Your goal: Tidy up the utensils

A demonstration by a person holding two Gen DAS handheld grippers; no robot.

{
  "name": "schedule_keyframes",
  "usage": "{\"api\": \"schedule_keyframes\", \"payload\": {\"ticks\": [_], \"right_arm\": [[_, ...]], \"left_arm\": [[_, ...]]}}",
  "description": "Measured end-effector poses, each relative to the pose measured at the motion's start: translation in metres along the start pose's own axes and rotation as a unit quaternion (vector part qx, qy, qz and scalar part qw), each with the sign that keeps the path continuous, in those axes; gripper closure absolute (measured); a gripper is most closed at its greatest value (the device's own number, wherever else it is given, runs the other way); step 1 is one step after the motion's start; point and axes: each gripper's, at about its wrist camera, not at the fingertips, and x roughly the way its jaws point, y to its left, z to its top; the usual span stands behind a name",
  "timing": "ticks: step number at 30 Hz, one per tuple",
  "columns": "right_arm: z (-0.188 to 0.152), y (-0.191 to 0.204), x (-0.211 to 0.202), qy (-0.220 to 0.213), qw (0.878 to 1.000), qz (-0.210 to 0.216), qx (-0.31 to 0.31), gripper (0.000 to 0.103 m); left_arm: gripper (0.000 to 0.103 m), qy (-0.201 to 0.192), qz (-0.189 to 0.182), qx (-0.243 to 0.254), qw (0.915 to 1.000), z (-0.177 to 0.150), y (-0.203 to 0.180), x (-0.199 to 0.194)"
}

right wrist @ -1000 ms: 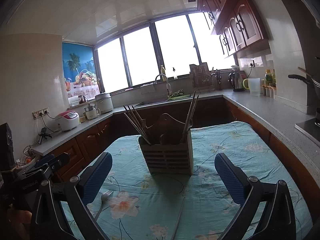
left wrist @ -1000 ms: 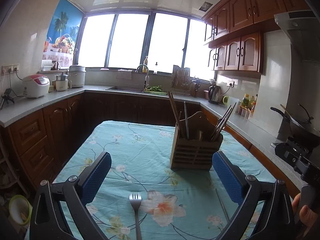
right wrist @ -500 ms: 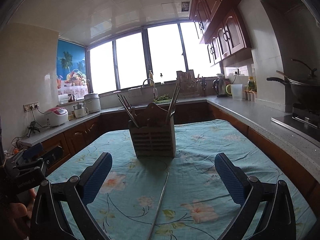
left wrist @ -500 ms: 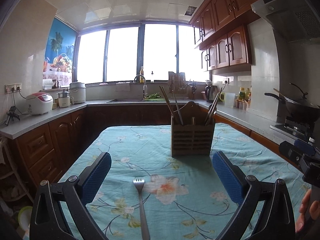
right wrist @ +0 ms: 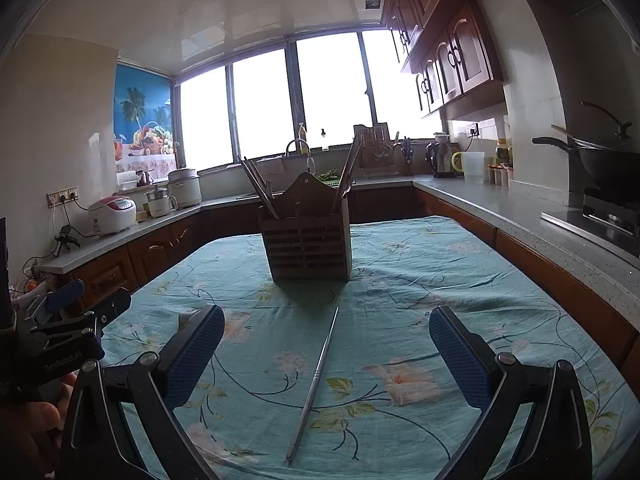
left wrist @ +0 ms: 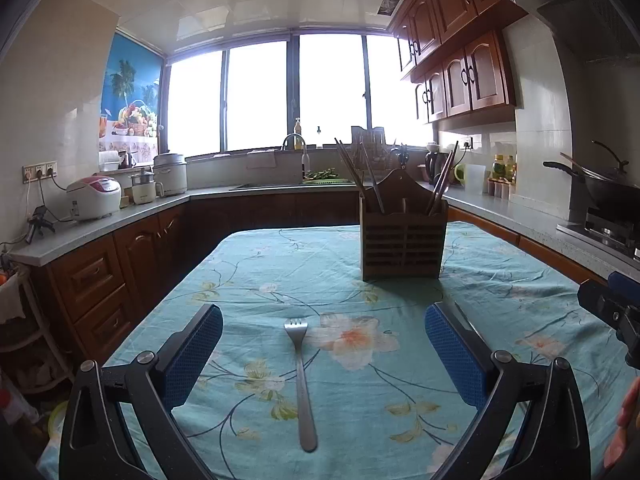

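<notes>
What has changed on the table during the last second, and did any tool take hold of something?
Both views levelled out and swung: the left tool now lines up over the fork, the right tool over the metal chopstick. Neither tool took hold of anything; both are open as before. The fork, the chopstick and the wooden holder lie where they were on the tablecloth.

Utensil holder hides the lower ends of chopsticks.

Both wrist views face windowward, low over the table; both share the utensil holder.
</notes>
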Motion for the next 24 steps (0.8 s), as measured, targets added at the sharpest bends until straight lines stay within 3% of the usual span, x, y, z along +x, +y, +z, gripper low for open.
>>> {"api": "schedule_keyframes", "payload": {"ticks": [24], "right_arm": [[-0.007,0.002,0.000,0.001,1.000,-0.002,-0.008,0.000]], "left_arm": [[0.001,0.024,-0.001,-0.009,0.9997,0.002,0.009,0.002]]}}
